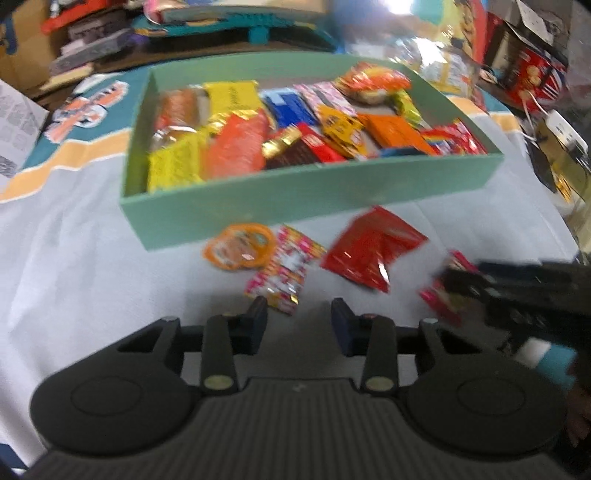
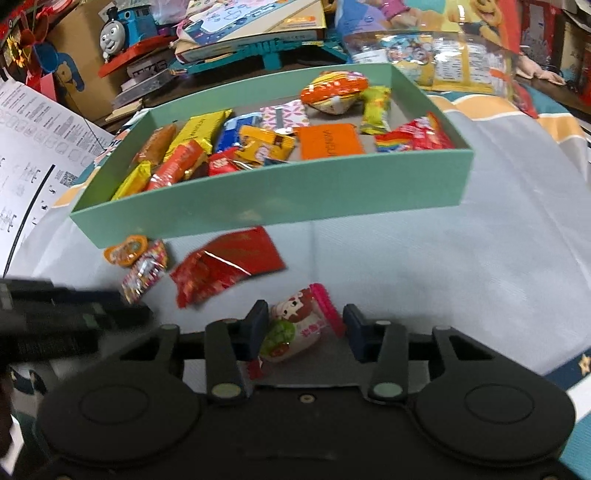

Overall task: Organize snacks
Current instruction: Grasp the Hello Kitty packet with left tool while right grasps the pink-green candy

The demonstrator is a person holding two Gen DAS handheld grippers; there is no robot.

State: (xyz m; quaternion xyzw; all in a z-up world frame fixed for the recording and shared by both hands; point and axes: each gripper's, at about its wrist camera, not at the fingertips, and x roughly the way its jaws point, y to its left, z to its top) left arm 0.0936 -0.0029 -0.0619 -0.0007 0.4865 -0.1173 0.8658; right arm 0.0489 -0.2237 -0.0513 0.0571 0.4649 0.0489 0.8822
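Left gripper: my left gripper hangs over bare cloth with its jaws part-way apart and nothing between them. The pink patterned packet lies just ahead of the left fingertip; I cannot tell whether they touch.
Right gripper: my right gripper has the pink-and-white packet with a cartoon girl between its fingers. The left pad sits against the packet's edge, while a gap shows by the right pad, so I read the jaws as apart and not yet clamped.
Box: the green box stands on the cloth beyond both grippers, full of mixed snack packets in yellow, orange, blue and red.
Loose snacks: in front of the box's near wall lie an orange ring-shaped sweet, the pink patterned packet beside it, and a red foil bag further right.
Only in the left view: my right gripper from the side, dark and blurred, over a pink-red packet whose picture cannot be made out there. A red box with a biscuit picture at the far right edge.
Only in the right view: the cartoon girl packet's printed face, clear between my fingers. My left gripper as a dark blur at the left edge, near the patterned packet. A blue toy train with a face and printed white sheets at the back left.
Cloth: a pale tablecloth with orange and teal bands covers the table.
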